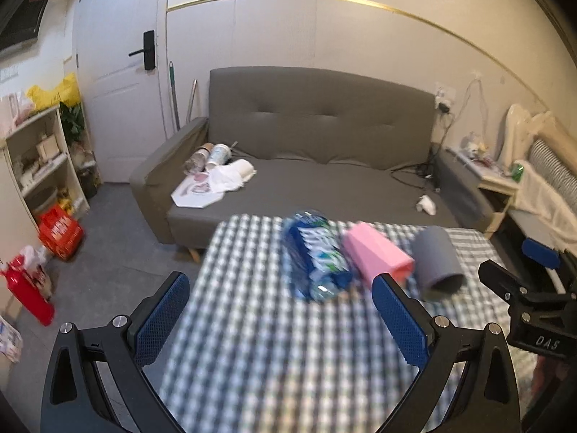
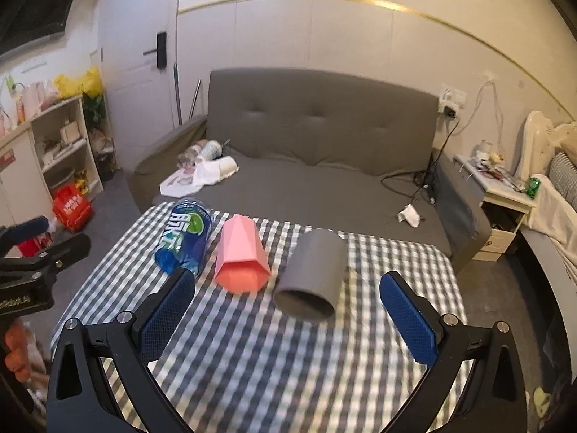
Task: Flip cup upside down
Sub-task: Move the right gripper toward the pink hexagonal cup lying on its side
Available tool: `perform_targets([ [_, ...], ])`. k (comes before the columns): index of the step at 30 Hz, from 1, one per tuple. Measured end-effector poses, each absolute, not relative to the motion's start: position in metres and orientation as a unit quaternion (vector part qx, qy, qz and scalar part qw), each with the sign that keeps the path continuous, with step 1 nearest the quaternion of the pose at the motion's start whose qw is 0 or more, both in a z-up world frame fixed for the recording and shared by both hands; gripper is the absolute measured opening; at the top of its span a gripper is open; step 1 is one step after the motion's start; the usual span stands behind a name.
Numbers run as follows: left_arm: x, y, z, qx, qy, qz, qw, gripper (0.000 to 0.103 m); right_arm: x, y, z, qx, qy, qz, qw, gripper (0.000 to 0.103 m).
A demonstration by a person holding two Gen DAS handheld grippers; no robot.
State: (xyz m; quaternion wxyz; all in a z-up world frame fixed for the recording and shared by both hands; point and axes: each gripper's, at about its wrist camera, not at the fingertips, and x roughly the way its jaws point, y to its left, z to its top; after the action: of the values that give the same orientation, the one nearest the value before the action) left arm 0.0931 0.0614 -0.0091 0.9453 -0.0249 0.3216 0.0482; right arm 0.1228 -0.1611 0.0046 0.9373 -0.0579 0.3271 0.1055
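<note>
A grey cup (image 2: 312, 274) lies on its side on the checked tablecloth (image 2: 252, 353), its open mouth toward me. A pink faceted cup (image 2: 239, 256) lies on its side to its left. Both show in the left wrist view, blurred: the grey cup (image 1: 438, 258) and the pink cup (image 1: 377, 254). My right gripper (image 2: 288, 290) is open and empty, its fingers either side of the grey cup's mouth, a little short of it. My left gripper (image 1: 281, 296) is open and empty above the table, short of the bottle.
A blue plastic bottle (image 2: 185, 238) lies on its side left of the pink cup. A grey sofa (image 2: 317, 151) with cups and paper stands behind the table. A shelf (image 1: 39, 158) and red bags are at left, a nightstand (image 2: 505, 198) at right.
</note>
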Motion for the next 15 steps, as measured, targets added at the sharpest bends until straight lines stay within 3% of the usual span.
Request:
perform_targets([
  [15,0.134,0.076,-0.044,-0.026,0.368,0.064,0.927,0.103,0.246,-0.098,-0.070,-0.070,0.473,0.144,0.866,0.085],
])
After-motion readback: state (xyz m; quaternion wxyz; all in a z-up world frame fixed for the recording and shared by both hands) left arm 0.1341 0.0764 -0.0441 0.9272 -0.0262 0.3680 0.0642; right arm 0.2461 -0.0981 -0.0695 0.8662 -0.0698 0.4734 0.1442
